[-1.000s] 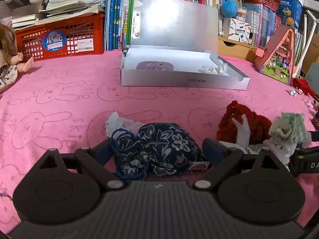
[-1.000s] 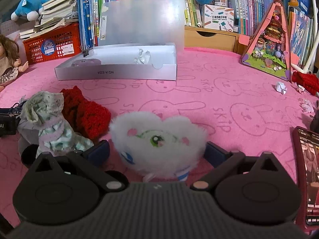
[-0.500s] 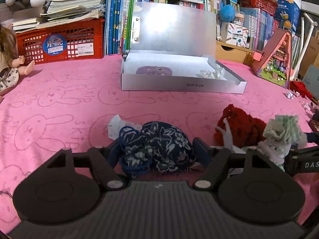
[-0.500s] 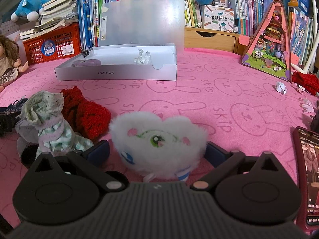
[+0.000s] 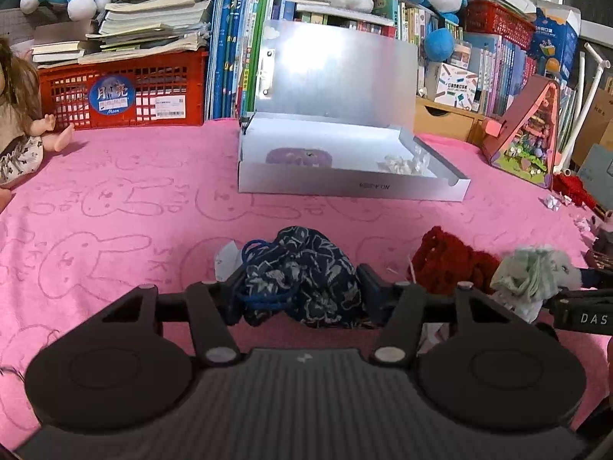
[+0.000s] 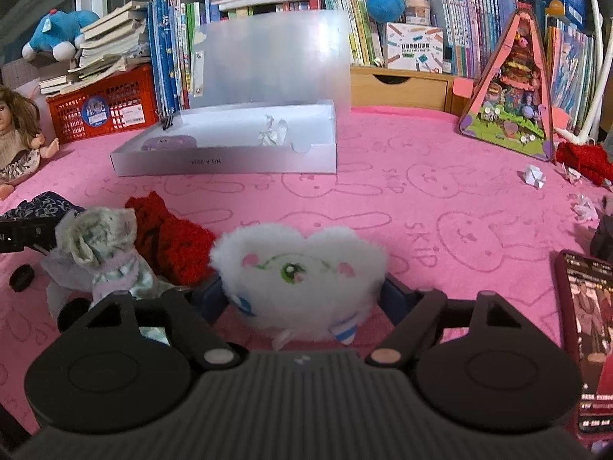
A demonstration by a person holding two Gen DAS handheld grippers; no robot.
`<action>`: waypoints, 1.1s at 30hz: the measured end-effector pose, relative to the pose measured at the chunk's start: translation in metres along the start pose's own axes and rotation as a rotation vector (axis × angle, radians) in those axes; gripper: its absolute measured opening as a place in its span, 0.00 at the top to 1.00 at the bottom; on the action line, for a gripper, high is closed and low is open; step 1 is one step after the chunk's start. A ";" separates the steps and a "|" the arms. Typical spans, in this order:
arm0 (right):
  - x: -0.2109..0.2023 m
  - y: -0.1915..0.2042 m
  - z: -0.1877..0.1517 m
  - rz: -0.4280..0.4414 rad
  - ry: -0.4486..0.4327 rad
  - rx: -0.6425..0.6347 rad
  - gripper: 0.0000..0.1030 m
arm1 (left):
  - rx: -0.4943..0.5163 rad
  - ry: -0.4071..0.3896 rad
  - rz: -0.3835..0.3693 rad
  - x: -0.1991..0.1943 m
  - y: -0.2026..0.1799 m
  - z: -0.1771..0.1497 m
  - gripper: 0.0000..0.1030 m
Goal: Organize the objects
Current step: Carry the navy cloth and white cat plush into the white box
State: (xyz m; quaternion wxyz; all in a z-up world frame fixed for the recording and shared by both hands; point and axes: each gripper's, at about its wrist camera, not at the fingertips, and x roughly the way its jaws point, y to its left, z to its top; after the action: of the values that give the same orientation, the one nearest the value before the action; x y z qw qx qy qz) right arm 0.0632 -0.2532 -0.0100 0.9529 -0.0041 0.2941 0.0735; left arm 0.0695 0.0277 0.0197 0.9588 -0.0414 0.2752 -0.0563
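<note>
The left tongs point(image 5: 300, 287) pinched the navy floral pouch point(image 5: 302, 280) low over the pink table point(image 5: 134, 207), the open white box point(image 5: 345, 186) lying straight ahead, while the right tongs point(image 6: 302, 295) pinched the white plush point(image 6: 299, 272).

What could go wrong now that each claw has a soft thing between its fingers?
The left gripper squeezes a navy floral pouch whose blue cord hangs loose beside one finger; it might snag or drag. The right gripper holds a fluffy white plush that bulges past the fingers, so it could slip out. The red knit piece and the pale cloth doll lie close by and could get knocked on the way to the open box.
</note>
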 end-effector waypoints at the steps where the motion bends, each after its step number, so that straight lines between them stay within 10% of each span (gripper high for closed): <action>1: -0.001 0.000 0.001 0.001 -0.005 -0.006 0.22 | 0.002 -0.002 -0.001 -0.001 -0.001 0.001 0.39; 33: 0.025 -0.026 0.093 0.009 -0.018 0.053 0.22 | -0.018 -0.041 -0.012 0.031 0.015 0.085 0.39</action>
State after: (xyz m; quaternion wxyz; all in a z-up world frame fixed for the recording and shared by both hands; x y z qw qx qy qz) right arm 0.1399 -0.2710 0.0518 0.9549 0.0231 0.2876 0.0701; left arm 0.1417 0.0427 0.0736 0.9635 -0.0528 0.2558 -0.0589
